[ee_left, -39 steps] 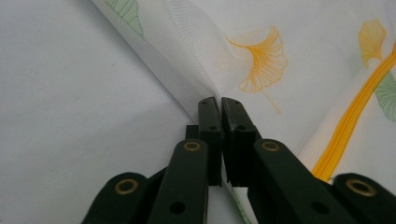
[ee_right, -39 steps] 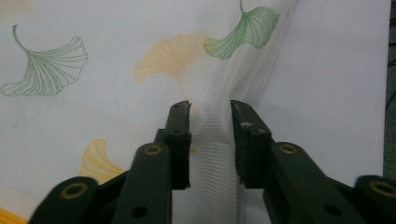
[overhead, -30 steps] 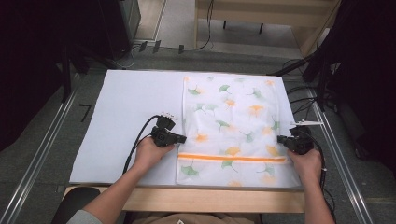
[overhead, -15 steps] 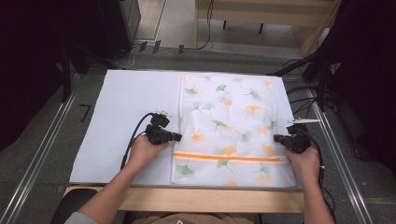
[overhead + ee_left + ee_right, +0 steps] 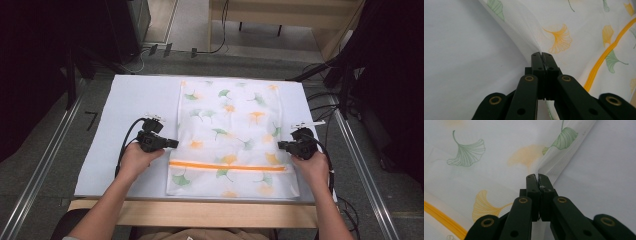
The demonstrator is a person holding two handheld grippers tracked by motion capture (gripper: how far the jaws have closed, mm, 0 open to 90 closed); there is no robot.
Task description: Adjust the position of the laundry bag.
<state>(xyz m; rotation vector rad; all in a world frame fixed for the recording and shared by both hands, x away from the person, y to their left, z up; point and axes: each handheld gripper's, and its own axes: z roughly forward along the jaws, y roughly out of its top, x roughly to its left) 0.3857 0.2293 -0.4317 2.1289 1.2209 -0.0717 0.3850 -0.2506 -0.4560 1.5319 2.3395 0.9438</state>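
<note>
A white mesh bag [image 5: 232, 132] printed with green and orange ginkgo leaves lies flat on the pale table cover, an orange zip [image 5: 227, 165] running across its near end. My left gripper [image 5: 175, 144] is shut on the bag's left edge; in the left gripper view the cloth [image 5: 554, 30] puckers up where the closed jaws [image 5: 541, 53] pinch it. My right gripper [image 5: 280, 145] is shut on the bag's right edge, and the right gripper view has the cloth [image 5: 499, 157] gathered at its tips [image 5: 538, 175].
A pale cover [image 5: 130, 100] spans the table, with bare cover left of the bag. Metal rails [image 5: 45, 165] run along both sides. Cables [image 5: 325, 100] lie at the far right, and a wooden front edge [image 5: 200, 212] borders the near side.
Both grippers have moved toward the left of the high view, dragging the bag with them across the cover. Their grips on the two side edges are unchanged.
</note>
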